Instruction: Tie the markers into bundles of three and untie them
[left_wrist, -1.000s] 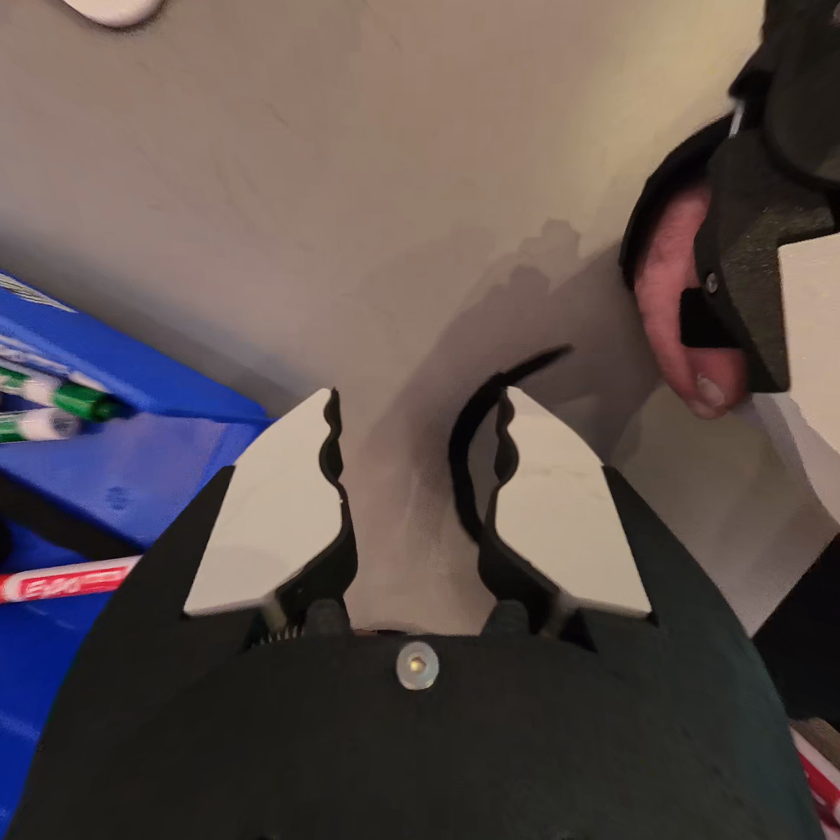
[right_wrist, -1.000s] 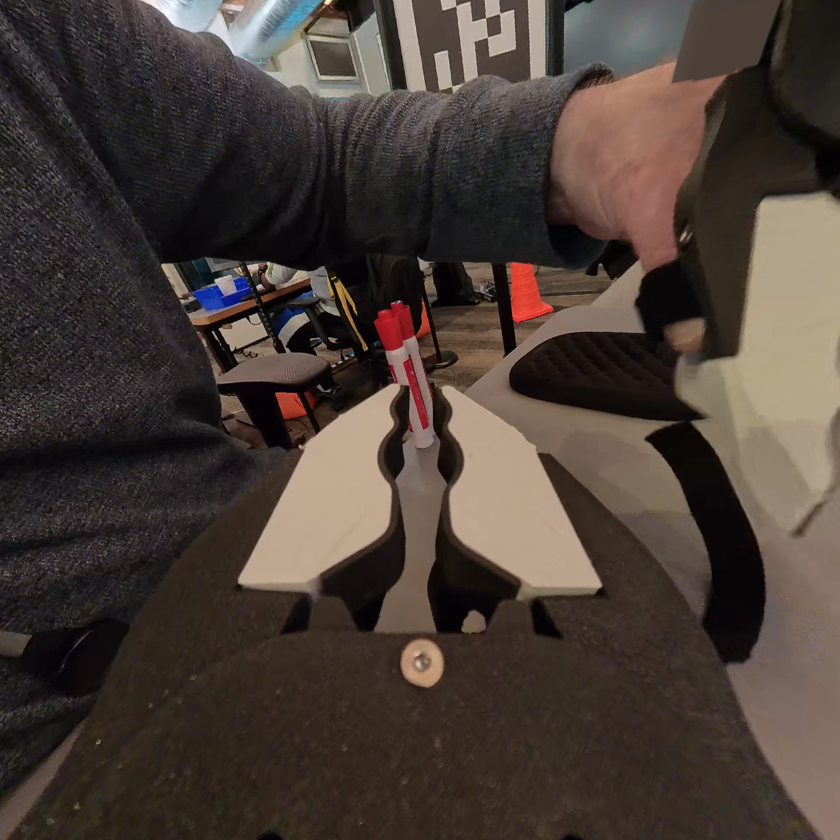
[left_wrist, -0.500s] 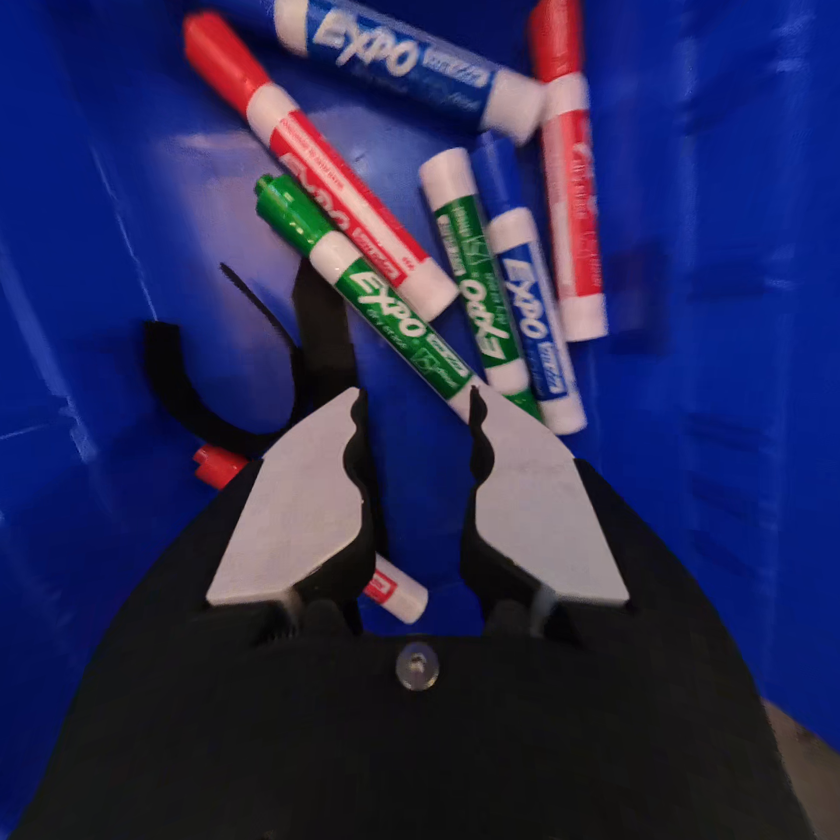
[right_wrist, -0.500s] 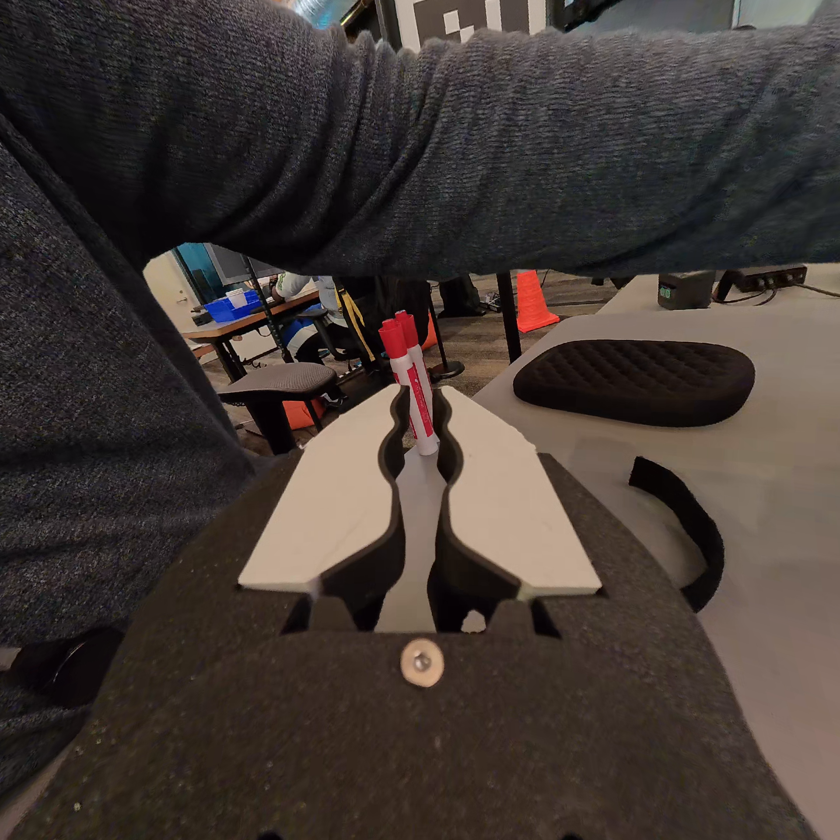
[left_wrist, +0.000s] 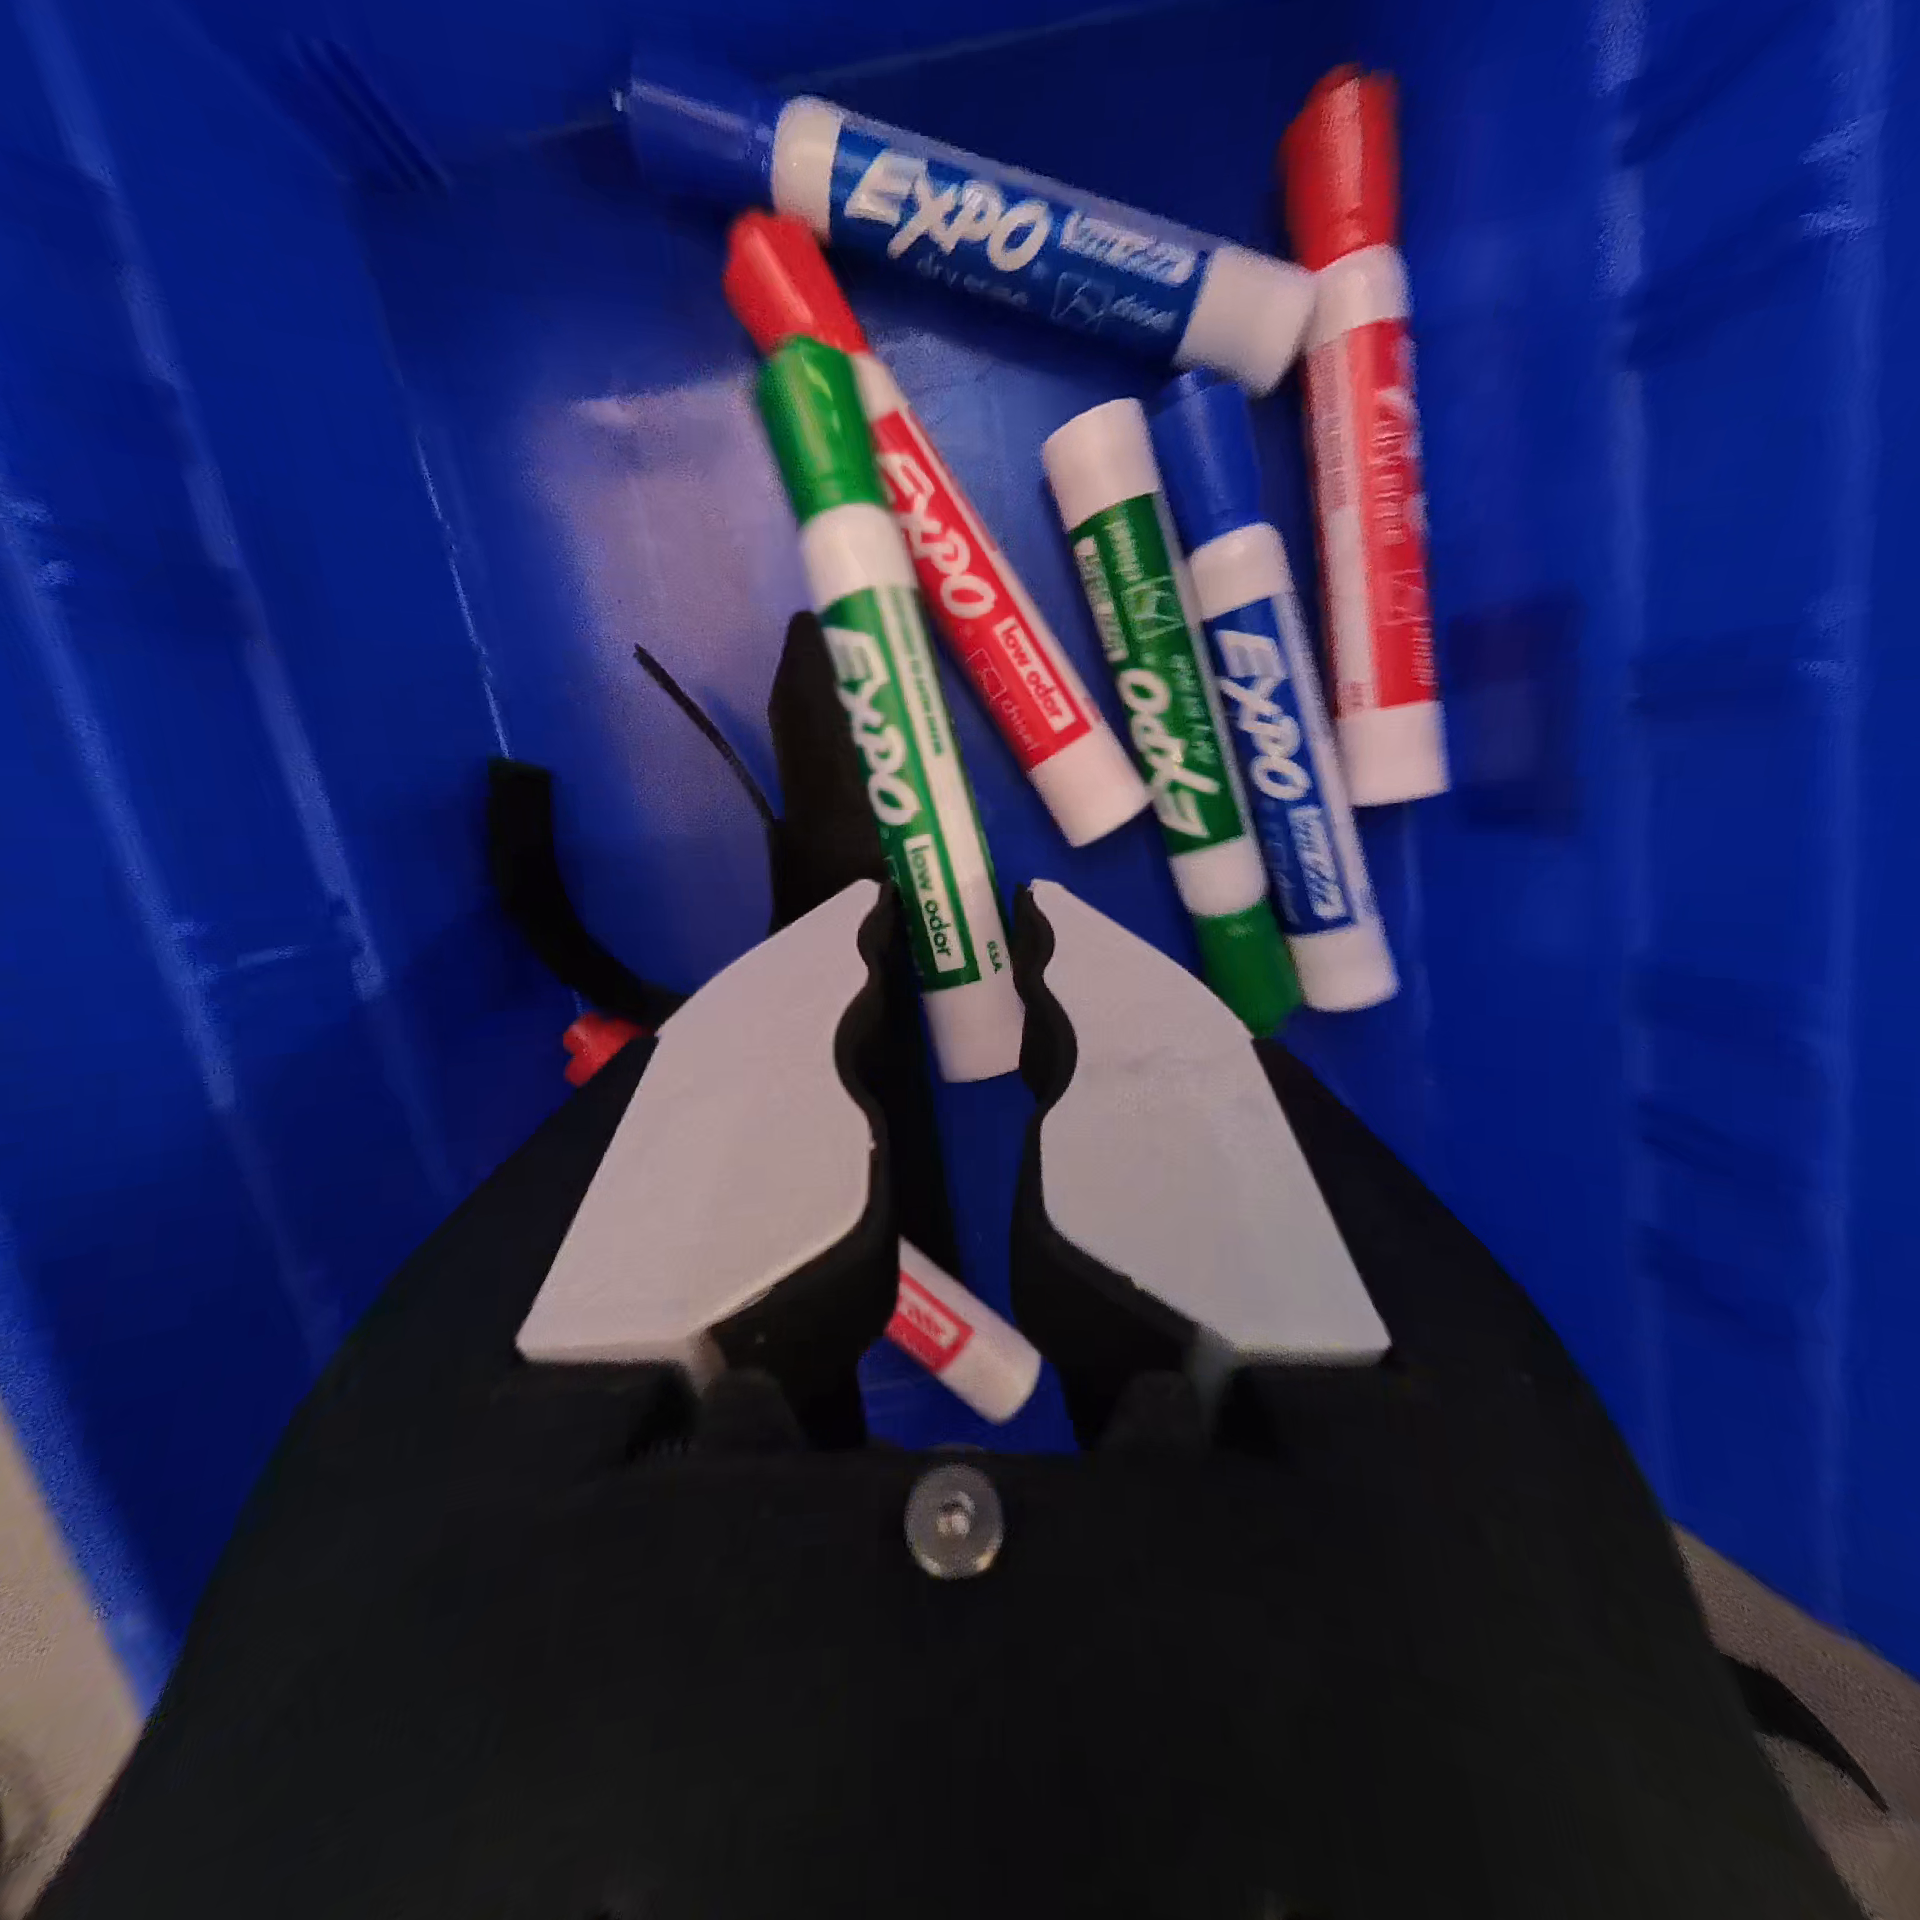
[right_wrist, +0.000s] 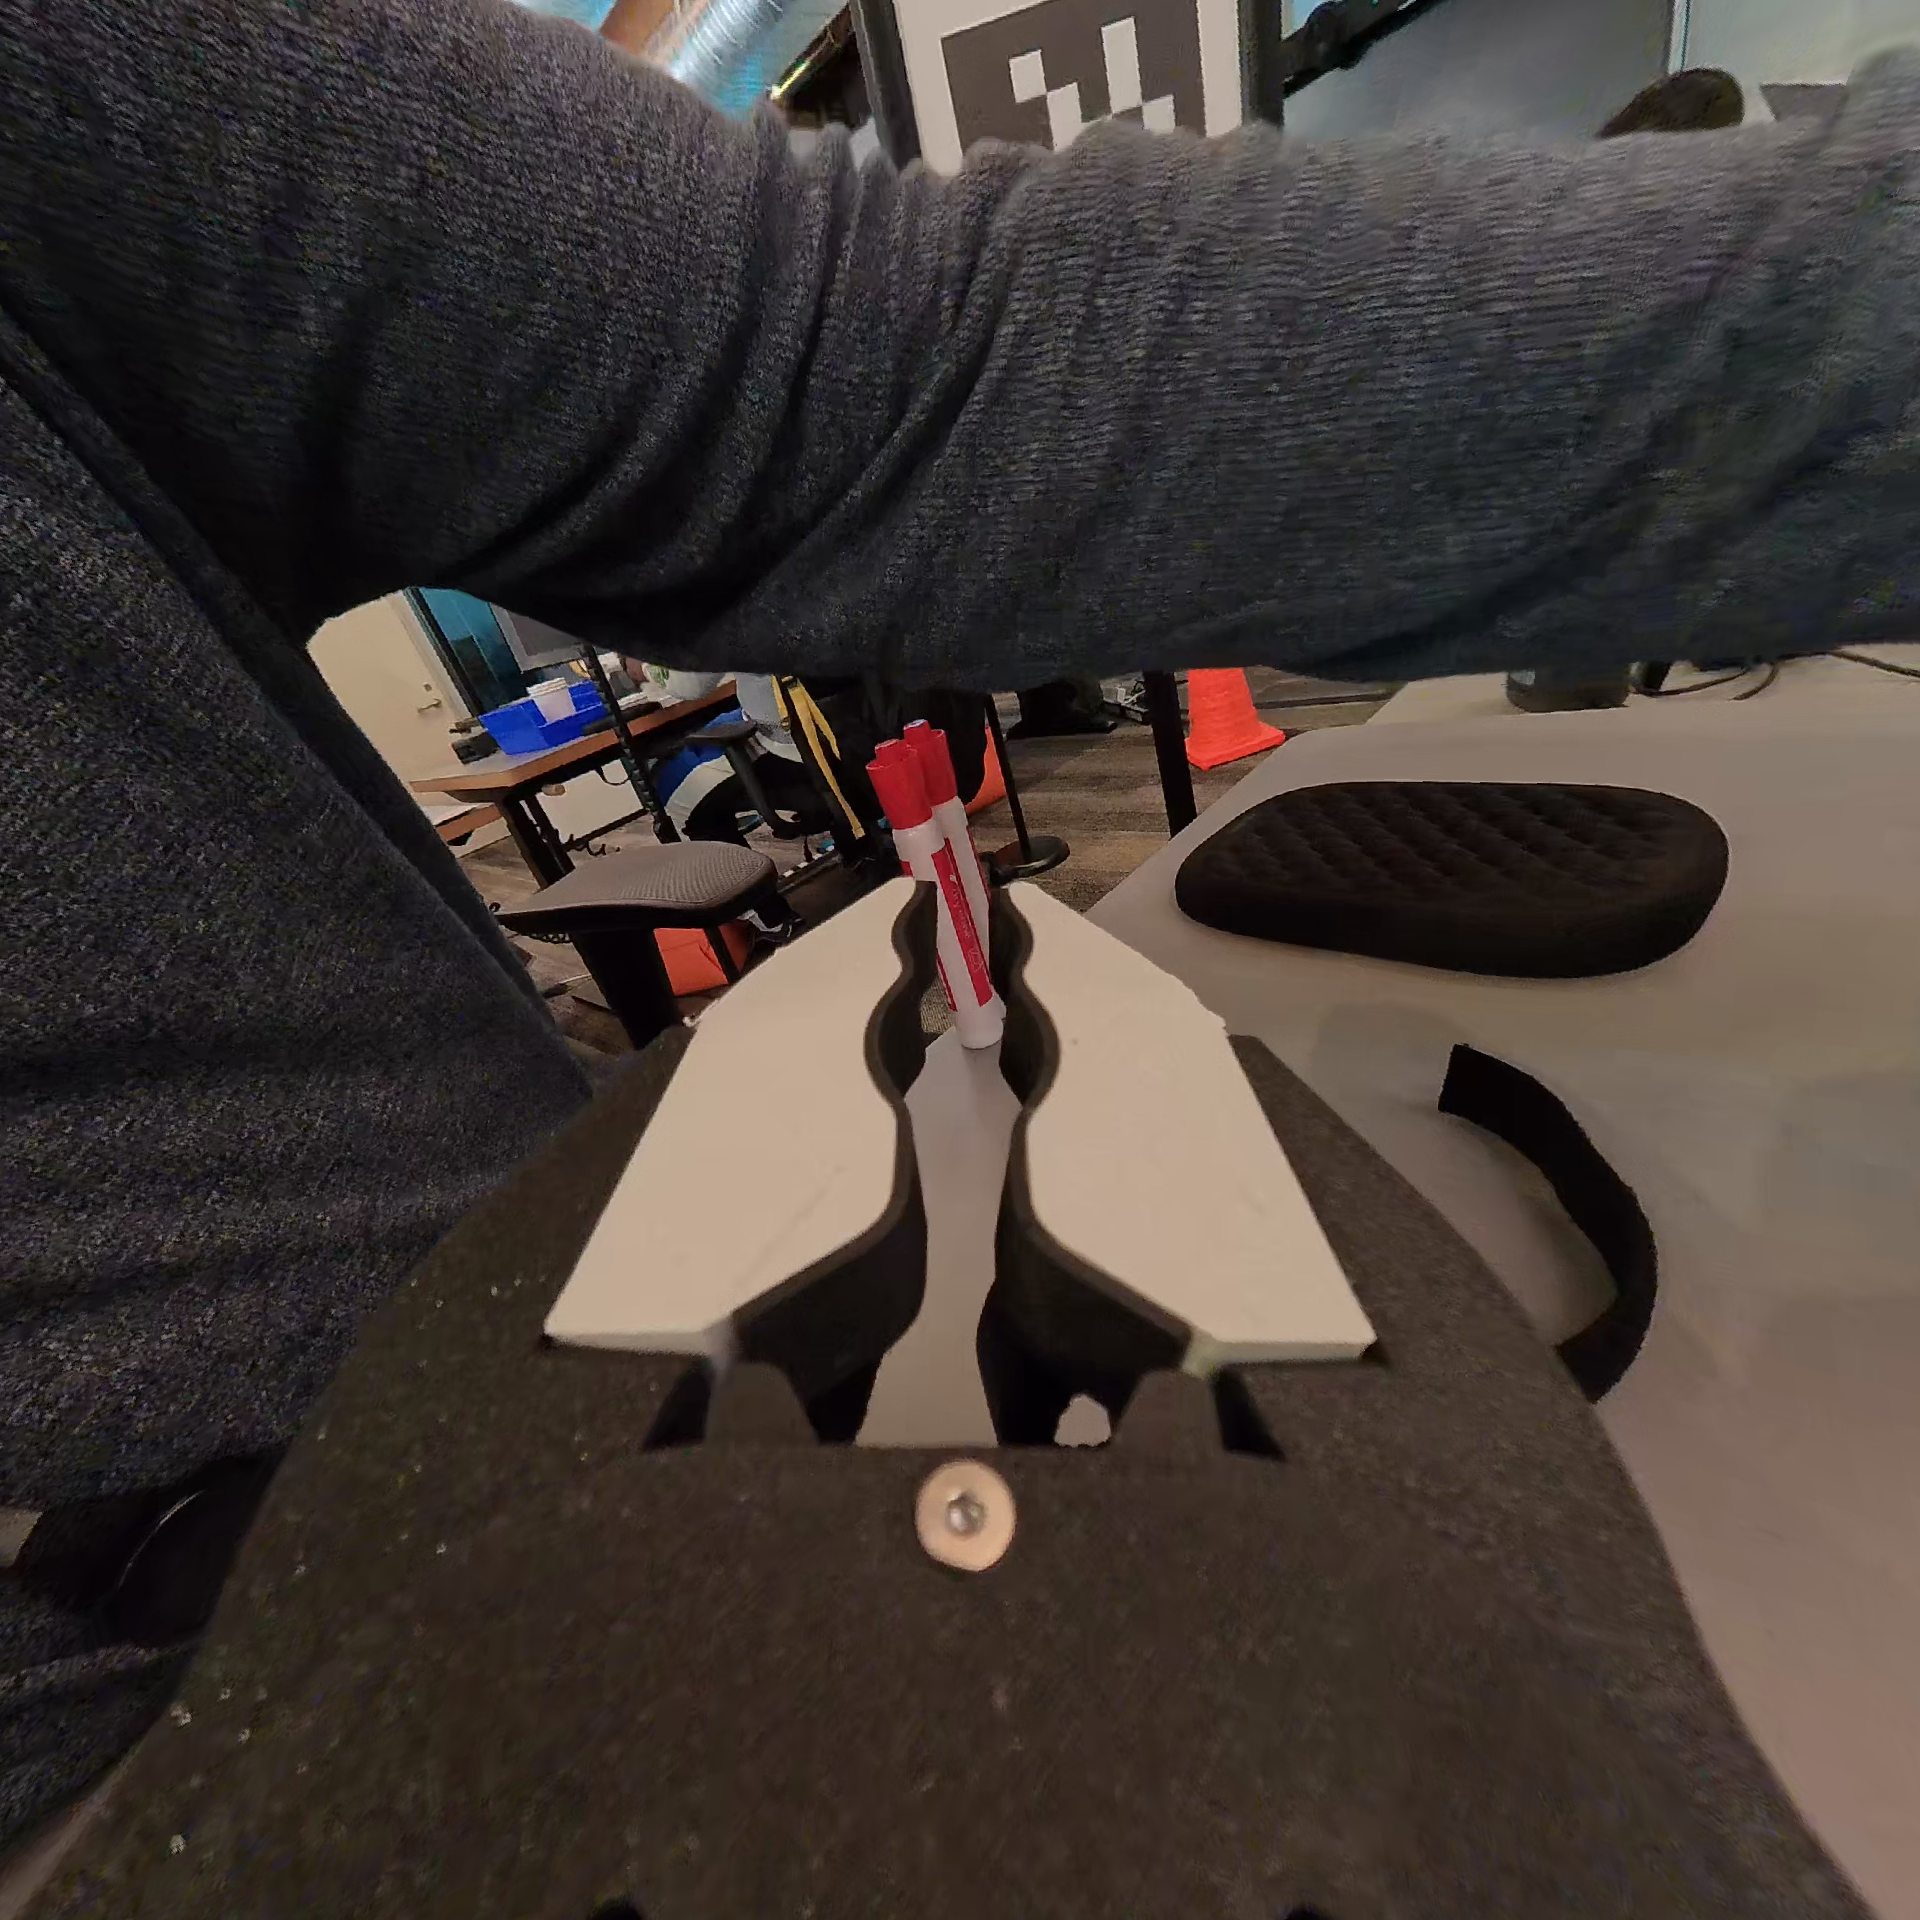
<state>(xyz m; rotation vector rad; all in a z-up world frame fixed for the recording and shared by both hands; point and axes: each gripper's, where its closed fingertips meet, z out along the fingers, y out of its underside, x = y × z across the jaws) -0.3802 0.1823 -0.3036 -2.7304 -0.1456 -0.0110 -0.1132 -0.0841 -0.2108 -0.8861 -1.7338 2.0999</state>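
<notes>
- Left tongs are reaching down into a blue bin, their fingers set narrowly apart around the white lower end of a green marker; whether they are pinching it cannot be told.
- That green marker is pointing away from the tongs, its green cap lying against a red marker.
- Further markers are lying loose on the bin floor: a blue marker across the far end, a second green marker and a second blue marker side by side, and another red marker near the right wall.
- A black strap is curling on the bin floor to the left of the tongs.
- Right tongs are gripping two red markers, holding them upright with the red caps on top and the white ends on the tabletop.
- A second black strap is lying curved on the tabletop to the right of those tongs, near a black cushioned pad.
- A grey sleeve is stretching across above the right tongs.
</notes>
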